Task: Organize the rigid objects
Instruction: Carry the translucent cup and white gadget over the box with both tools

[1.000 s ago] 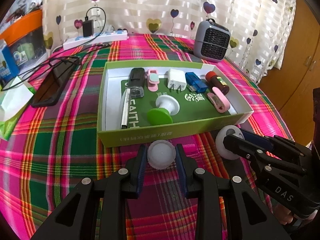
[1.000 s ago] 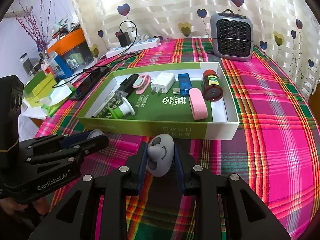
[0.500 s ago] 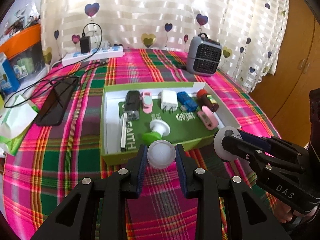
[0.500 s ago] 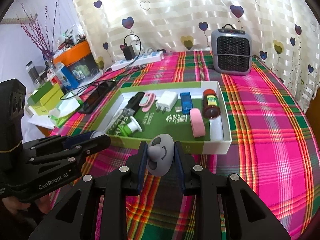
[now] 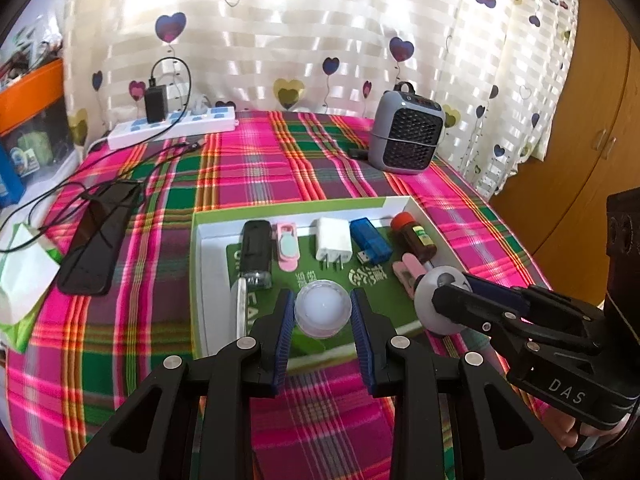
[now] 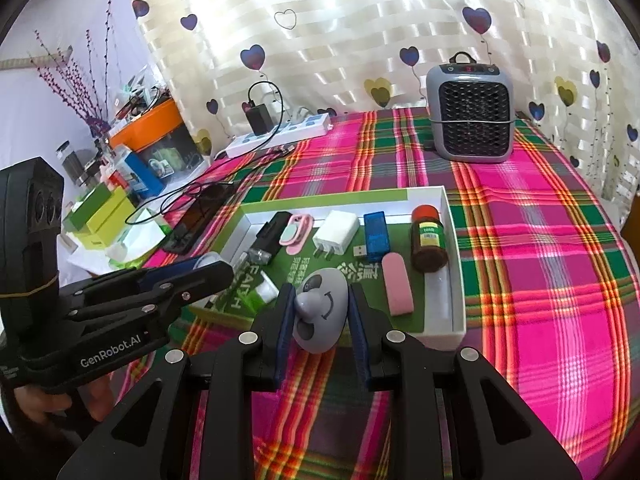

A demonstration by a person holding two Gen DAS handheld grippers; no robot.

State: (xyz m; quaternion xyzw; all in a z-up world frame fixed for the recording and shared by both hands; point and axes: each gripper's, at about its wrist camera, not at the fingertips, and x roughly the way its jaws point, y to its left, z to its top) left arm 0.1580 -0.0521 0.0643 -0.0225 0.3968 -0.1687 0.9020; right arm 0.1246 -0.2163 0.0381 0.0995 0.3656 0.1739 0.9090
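Both tools are matte black plastic frames with triangular cut-outs, round silver screws at the joints and ribbed blue pads lining the jaws. The left gripper [image 6: 208,270] carries white "GenRobot.AI" lettering on its side below the screws; the right gripper [image 5: 436,300] reads "DAS".

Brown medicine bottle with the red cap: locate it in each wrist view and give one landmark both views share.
Left wrist view: the brown medicine bottle with the red cap lies in the green-rimmed white tray's far right corner, right of centre.
Right wrist view: the bottle lies against the tray's right wall, just right of centre.
Shared landmark: the grey mesh-fronted desk heater behind the tray.
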